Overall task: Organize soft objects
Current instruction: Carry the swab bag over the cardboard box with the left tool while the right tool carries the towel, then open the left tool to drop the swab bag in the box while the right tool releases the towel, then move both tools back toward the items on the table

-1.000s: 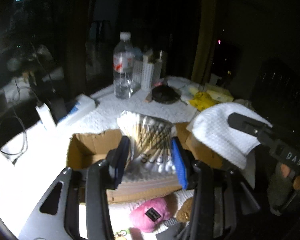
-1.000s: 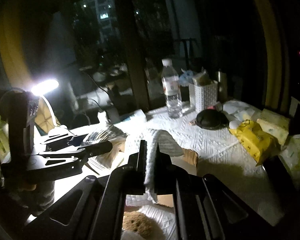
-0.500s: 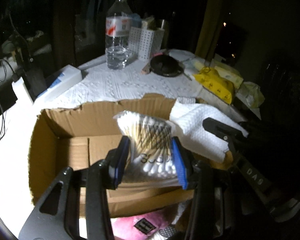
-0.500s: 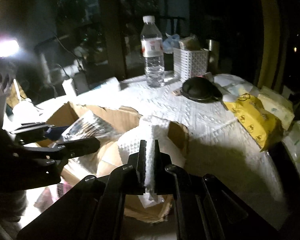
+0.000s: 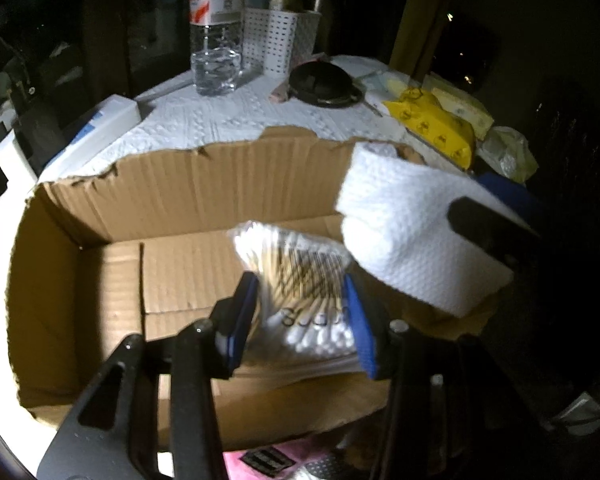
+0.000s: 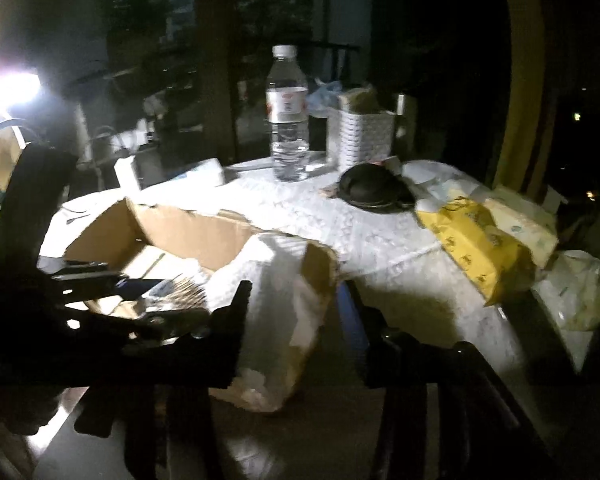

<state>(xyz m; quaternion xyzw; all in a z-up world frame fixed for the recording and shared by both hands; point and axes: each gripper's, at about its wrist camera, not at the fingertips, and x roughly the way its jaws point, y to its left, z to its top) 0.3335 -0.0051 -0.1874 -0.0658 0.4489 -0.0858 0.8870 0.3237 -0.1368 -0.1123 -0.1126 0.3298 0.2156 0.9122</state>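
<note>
My left gripper (image 5: 298, 318) is shut on a clear bag of cotton swabs (image 5: 300, 280) and holds it inside the open cardboard box (image 5: 172, 192). My right gripper (image 6: 296, 320) stands open, its fingers wide apart around the folded white cloth (image 6: 276, 300), which hangs over the box's right rim (image 6: 320, 268). The cloth (image 5: 412, 236) also shows at the right in the left wrist view, with a right finger (image 5: 488, 228) across it. The left gripper (image 6: 112, 300) appears dark at the left of the right wrist view.
A water bottle (image 6: 287, 120), a white perforated basket (image 6: 360, 136), a black round case (image 6: 374, 192), a yellow packet (image 6: 476, 240) and tissue packs stand on the white table behind the box. A pink plush toy (image 5: 272, 456) lies below the box front.
Both grippers moved forward and down into the box. The right gripper's fingers opened and let go of the white cloth. The left gripper still holds the swab bag.
</note>
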